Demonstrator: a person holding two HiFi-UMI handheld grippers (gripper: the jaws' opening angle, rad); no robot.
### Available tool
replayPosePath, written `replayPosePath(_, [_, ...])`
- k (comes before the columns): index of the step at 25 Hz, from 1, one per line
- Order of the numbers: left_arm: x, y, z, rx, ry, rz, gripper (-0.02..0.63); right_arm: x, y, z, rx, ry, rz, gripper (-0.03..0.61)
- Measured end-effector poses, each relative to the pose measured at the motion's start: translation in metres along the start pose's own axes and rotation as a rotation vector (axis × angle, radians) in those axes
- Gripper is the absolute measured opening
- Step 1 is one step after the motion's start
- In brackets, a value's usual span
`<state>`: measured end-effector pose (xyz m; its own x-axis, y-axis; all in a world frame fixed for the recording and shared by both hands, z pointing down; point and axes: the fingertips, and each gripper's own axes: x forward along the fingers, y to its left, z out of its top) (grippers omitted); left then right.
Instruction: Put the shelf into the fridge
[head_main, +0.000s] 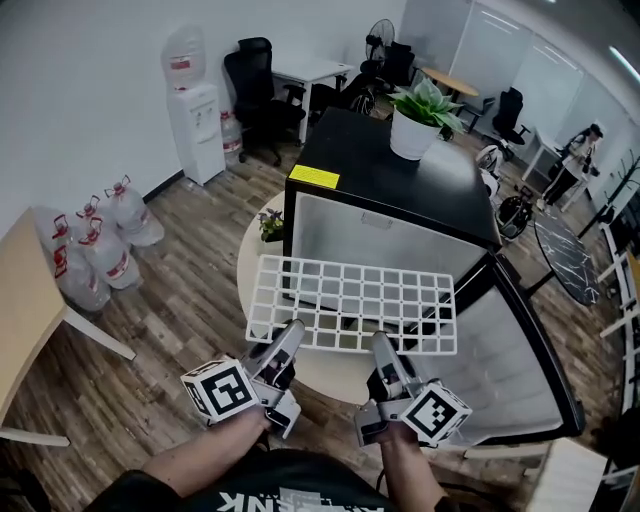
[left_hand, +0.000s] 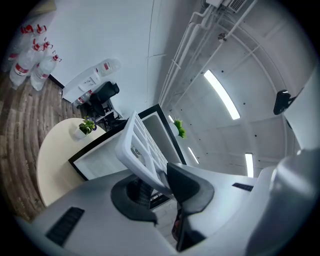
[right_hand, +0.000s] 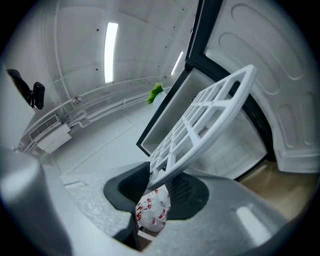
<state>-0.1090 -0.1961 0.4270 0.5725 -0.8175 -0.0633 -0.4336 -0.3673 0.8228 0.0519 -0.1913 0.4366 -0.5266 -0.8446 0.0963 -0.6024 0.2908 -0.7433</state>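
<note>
A white grid shelf (head_main: 350, 300) hangs level in front of the open black mini fridge (head_main: 400, 170), its far edge at the mouth of the white interior (head_main: 380, 240). My left gripper (head_main: 290, 338) is shut on the shelf's near edge at the left. My right gripper (head_main: 382, 347) is shut on the same edge at the right. In the left gripper view the shelf (left_hand: 142, 147) runs edge-on from between the dark pads (left_hand: 187, 185) toward the fridge. In the right gripper view the shelf (right_hand: 205, 122) is pinched at its corner by my right gripper (right_hand: 160, 182).
The fridge door (head_main: 520, 350) stands open to the right. A potted plant (head_main: 425, 115) sits on the fridge top. A round table (head_main: 255, 270) with a small plant (head_main: 271, 224) lies under the shelf. Water bottles (head_main: 100, 250), a dispenser (head_main: 195, 125) and a wooden table (head_main: 25, 290) are at the left.
</note>
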Motion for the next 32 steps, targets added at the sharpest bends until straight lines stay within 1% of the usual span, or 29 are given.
replayPosePath(6, [0.023,0.011,0.021,-0.034,0.077,-0.042,0.074,0.017,0.002,0.01,-0.005,-0.039,-0.103,0.095])
replayPosePath(10, [0.04,0.009,0.024,-0.038,0.131,-0.06,0.074,0.015,-0.005,0.019,-0.009,-0.066,-0.171,0.095])
replayPosePath(11, [0.043,0.01,0.023,-0.038,0.145,-0.064,0.074,0.017,-0.003,0.019,0.019,-0.085,-0.16,0.095])
replayPosePath(13, [0.047,0.015,0.023,-0.042,0.173,-0.072,0.074,0.027,0.008,0.016,0.134,-0.137,-0.083,0.095])
replayPosePath(14, [0.048,0.017,0.023,-0.044,0.186,-0.077,0.074,0.03,0.01,0.014,0.154,-0.149,-0.072,0.095])
replayPosePath(15, [0.049,0.02,0.024,-0.046,0.198,-0.082,0.074,0.032,0.01,0.013,0.15,-0.156,-0.076,0.095])
replayPosePath(17, [0.053,0.025,0.025,-0.047,0.218,-0.091,0.075,0.041,0.017,0.013,0.189,-0.186,-0.029,0.095])
replayPosePath(19, [0.058,0.029,0.025,-0.05,0.233,-0.093,0.075,0.047,0.019,0.013,0.221,-0.203,-0.009,0.095])
replayPosePath(21, [0.061,0.03,0.022,-0.058,0.247,-0.094,0.075,0.047,0.016,0.013,0.235,-0.206,-0.02,0.095])
replayPosePath(26, [0.073,0.02,0.012,-0.056,0.269,-0.096,0.077,0.038,0.006,0.027,0.224,-0.21,-0.028,0.095])
replayPosePath(28, [0.08,0.019,0.01,-0.054,0.276,-0.099,0.077,0.038,0.0,0.031,0.217,-0.209,-0.025,0.095])
replayPosePath(32, [0.082,0.028,0.012,-0.045,0.282,-0.083,0.077,0.048,-0.003,0.028,0.237,-0.204,-0.007,0.095])
